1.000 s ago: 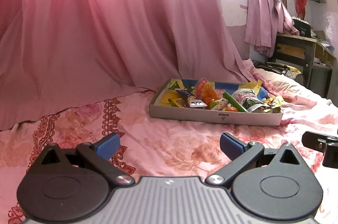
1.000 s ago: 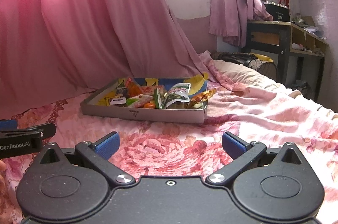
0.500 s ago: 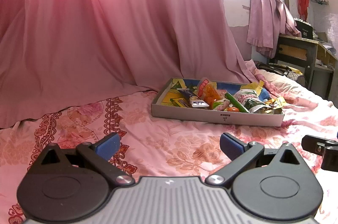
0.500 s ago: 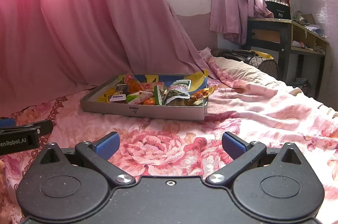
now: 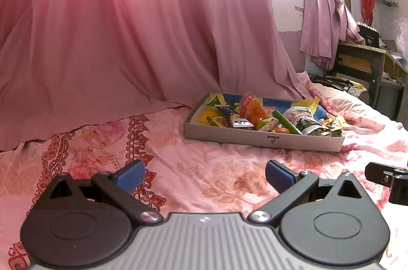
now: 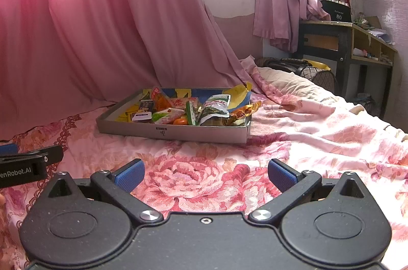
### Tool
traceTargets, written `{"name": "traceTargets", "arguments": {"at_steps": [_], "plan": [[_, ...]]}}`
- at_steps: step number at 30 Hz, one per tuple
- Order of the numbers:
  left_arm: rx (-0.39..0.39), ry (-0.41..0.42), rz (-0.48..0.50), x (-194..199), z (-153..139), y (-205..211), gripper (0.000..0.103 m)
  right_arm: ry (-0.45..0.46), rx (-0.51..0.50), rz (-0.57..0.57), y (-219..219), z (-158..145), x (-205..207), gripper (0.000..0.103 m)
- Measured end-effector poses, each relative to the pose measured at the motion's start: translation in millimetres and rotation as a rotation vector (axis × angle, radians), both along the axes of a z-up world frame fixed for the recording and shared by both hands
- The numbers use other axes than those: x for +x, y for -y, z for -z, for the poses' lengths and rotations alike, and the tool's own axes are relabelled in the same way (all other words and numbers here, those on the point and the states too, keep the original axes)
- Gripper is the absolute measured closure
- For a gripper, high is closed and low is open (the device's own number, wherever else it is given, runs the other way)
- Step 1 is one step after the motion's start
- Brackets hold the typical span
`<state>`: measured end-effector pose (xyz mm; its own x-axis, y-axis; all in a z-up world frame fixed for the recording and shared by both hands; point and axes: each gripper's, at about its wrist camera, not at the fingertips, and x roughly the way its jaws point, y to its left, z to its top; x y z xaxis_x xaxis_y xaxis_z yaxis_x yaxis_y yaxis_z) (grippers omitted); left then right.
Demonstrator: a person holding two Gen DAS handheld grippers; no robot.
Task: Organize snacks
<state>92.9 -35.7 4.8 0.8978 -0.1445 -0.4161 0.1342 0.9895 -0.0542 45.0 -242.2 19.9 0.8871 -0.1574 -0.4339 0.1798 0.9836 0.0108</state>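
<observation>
A shallow grey cardboard tray (image 5: 262, 139) (image 6: 173, 133) sits on a pink floral bedspread and holds several snack packets. Among them are an orange packet (image 5: 251, 110), a green stick (image 5: 285, 121) and a green-and-white pouch (image 6: 214, 108). A gold wrapper (image 6: 244, 110) hangs over the tray's right end. My left gripper (image 5: 204, 174) is open and empty, well short of the tray and to its left. My right gripper (image 6: 205, 173) is also open and empty, short of the tray's near wall. Each gripper's tip shows at the edge of the other's view.
A pink curtain (image 5: 127, 28) drapes down onto the bed behind the tray. A dark wooden desk (image 6: 346, 45) stands at the far right beside the bed. The bedspread (image 6: 306, 132) is rumpled to the right of the tray.
Both views have tilted down a little and the tray sits slightly lower and nearer. Both grippers stay open and empty.
</observation>
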Motion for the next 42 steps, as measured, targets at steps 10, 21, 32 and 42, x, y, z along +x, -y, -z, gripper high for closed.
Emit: {"name": "traceTargets", "arguments": {"at_steps": [10, 21, 32, 42], "plan": [[0.000, 0.000, 0.001, 0.5, 0.6, -0.6, 0.000, -0.002, 0.000, 0.000, 0.1, -0.4, 0.1, 0.001], [0.000, -0.004, 0.000, 0.3, 1.2, -0.8, 0.000, -0.004, 0.001, 0.000, 0.2, 1.3, -0.1, 0.001], [0.008, -0.017, -0.026, 0.0, 5.4, -0.7, 0.000, -0.004, 0.000, 0.000, 0.1, 0.6, 0.5, 0.001], [0.023, -0.032, -0.068, -1.6, 4.7, -2.6, 0.000, -0.009, -0.001, 0.000, 1.0, 4.3, -0.2, 0.001]]}}
